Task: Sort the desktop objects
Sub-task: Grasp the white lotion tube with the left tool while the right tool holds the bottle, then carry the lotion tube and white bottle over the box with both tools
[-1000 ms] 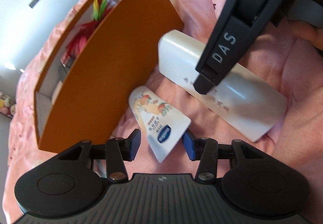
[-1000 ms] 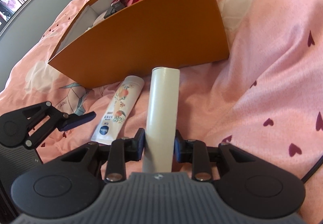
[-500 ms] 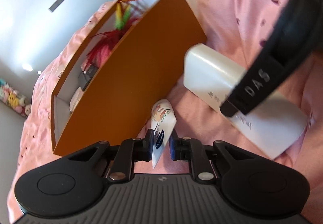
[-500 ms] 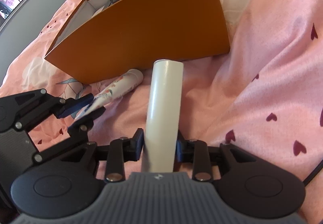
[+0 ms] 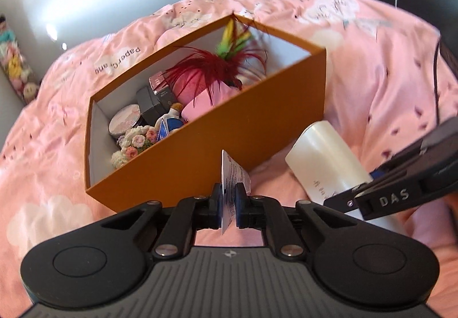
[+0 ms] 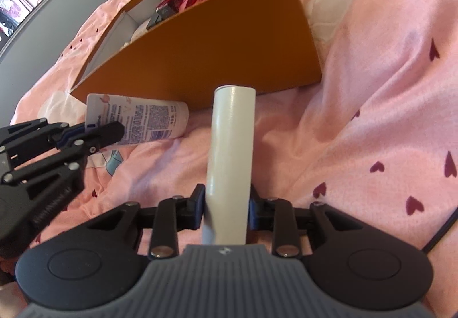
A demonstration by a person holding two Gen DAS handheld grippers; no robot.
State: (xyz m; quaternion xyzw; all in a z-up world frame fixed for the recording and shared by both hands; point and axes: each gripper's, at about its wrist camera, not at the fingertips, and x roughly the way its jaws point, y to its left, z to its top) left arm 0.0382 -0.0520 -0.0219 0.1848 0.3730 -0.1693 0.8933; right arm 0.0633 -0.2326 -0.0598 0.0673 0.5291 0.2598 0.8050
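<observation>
Left gripper (image 5: 229,204): jaws have just been closing, now clamped on the flat crimped end of the lotion tube (image 5: 233,174).
Lotion tube: lifted, just before the orange box (image 5: 243,129).
Right gripper (image 6: 227,209): clamped on the white cylindrical bottle (image 6: 230,146), near the box.

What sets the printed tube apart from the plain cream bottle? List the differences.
The printed tube carries flowers and small text; the cream bottle is nearly blank. The tube tapers to a flat crimped end; the bottle is an even cylinder. The left hand-held gripper pinches the tube, the right hand-held gripper the bottle. Both remain outside the orange box.
</observation>
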